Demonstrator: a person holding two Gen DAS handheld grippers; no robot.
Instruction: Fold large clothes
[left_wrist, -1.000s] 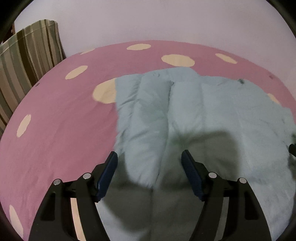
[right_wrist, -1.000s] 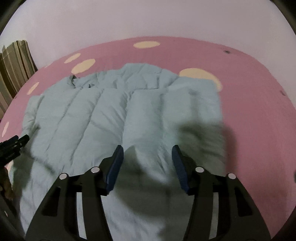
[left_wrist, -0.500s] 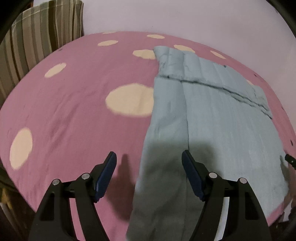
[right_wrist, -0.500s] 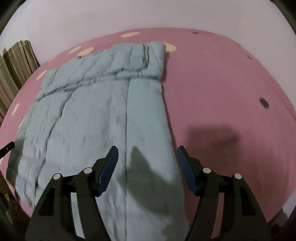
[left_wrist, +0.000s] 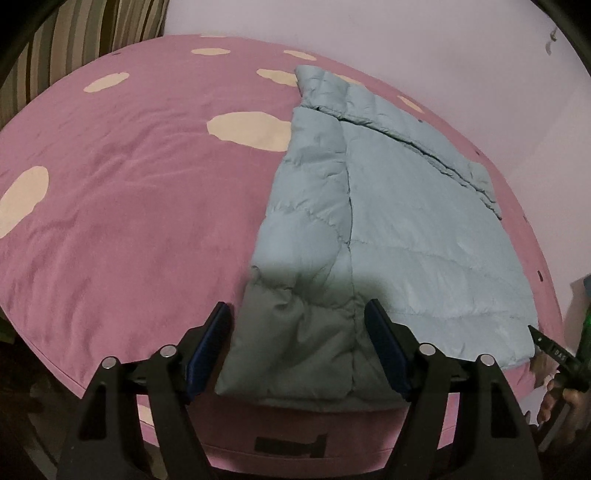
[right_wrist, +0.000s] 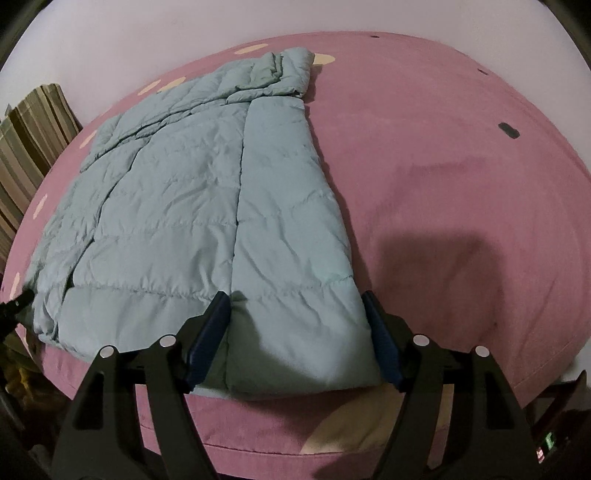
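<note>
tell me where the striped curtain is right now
The striped curtain hangs at the left edge of the right wrist view, beyond the pink bed, left of the blue jacket.

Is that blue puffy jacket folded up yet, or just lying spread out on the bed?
Partly folded: the light blue puffer jacket lies flat on the pink bed, a layer doubled over at its far end.

Pale blue quilted puffer jacket (left_wrist: 399, 221) lies flat on the pink cream-spotted bed cover (left_wrist: 129, 206), hem at the near bed edge, collar toward the far wall. Left gripper (left_wrist: 297, 349) over its near left corner, right gripper (right_wrist: 297, 341) over near right corner. Striped curtain (right_wrist: 29, 129) far left.
</note>
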